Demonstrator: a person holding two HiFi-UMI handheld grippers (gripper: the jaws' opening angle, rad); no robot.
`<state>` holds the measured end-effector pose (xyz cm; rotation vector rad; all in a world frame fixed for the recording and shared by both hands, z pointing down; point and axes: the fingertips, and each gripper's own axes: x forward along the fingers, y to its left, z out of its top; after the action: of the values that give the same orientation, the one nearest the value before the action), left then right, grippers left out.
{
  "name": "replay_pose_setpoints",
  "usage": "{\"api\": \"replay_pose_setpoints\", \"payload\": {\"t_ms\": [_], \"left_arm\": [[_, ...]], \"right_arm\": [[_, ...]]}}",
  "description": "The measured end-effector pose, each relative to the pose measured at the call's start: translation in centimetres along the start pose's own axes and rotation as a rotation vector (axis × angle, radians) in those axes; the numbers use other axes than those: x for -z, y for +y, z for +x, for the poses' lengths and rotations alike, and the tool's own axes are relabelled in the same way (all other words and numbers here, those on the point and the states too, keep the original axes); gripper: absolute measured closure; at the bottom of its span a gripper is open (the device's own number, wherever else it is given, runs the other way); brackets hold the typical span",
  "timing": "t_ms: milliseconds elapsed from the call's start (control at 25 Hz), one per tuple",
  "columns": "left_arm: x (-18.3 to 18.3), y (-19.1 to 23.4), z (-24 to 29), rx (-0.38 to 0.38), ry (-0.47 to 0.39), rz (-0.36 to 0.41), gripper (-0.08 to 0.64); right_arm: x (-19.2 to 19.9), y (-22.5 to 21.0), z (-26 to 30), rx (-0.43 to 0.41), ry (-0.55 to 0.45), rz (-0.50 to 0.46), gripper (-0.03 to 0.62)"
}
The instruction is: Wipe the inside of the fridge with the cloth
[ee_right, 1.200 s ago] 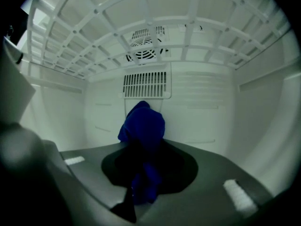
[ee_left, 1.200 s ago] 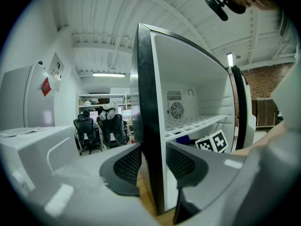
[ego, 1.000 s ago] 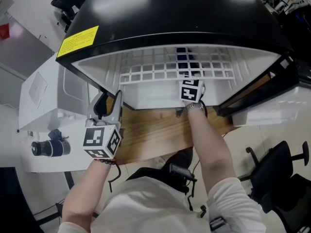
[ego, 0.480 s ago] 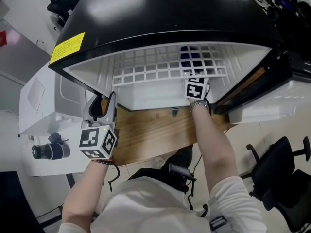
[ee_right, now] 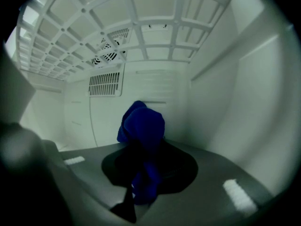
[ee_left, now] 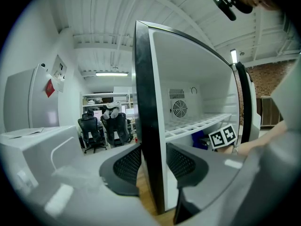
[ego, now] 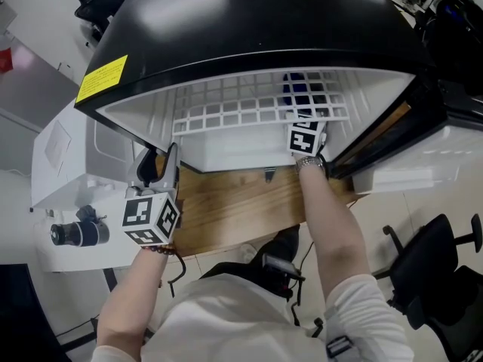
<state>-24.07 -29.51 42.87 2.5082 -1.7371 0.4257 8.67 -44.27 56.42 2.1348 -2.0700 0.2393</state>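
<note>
While right forearm (ego: 328, 217) stretches into fridge (ego: 264, 21) beneath its wire shelf (ego: 256, 108), my right gripper (ee_right: 141, 175) pinches blue cloth (ee_right: 141, 126) inside, toward fridge's right wall; my left gripper (ee_left: 153, 166), nearly level, clamps fridge's left wall edge.

Gleams glossy black, smooth as glass, on the fridge (ego: 249, 13) shell flanking the left gripper (ee_left: 154, 166). Shows smooth white plastic on the liner (ee_right: 225, 93) around the right gripper (ee_right: 148, 173) and on the grid shelf (ee_right: 141, 27) above it. Soft deep-blue cloth (ee_right: 143, 126) between those jaws. Matt grey plastic on both claw bodies; black dimpled pads (ee_left: 127, 166). Satin, grained wood on the tabletop (ego: 234, 210) beneath.
</note>
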Motion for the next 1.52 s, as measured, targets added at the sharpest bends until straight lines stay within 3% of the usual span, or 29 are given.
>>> {"api": "replay_pose_setpoints", "payload": {"t_ms": [160, 320, 600, 960, 1200, 1520], "left_arm": [[0.0, 0.1, 0.1, -0.007, -0.001, -0.004, 0.403], [0.0, 0.0, 0.2, -0.006, -0.002, -0.014, 0.403], [-0.1, -0.1, 0.2, 0.004, 0.009, -0.015, 0.403], [-0.1, -0.2, 0.2, 0.021, 0.026, 0.0, 0.402], [-0.2, -0.2, 0.2, 0.031, 0.029, 0.004, 0.402], [-0.3, -0.3, 0.3, 0.049, 0.019, 0.008, 0.4]], "right_arm": [[-0.6, 0.3, -0.7, -0.006, -0.016, 0.023, 0.518], [-1.8, 2.7, -2.3, -0.062, -0.052, 0.025, 0.518], [-1.9, 11.0, -5.1, -0.216, -0.047, 0.013, 0.518], [-0.2, 21.4, -6.5, -0.378, 0.033, 0.025, 0.518], [1.2, 25.6, -6.0, -0.427, 0.1, 0.026, 0.518], [2.6, 27.5, -3.6, -0.435, 0.192, 0.028, 0.519]]}}
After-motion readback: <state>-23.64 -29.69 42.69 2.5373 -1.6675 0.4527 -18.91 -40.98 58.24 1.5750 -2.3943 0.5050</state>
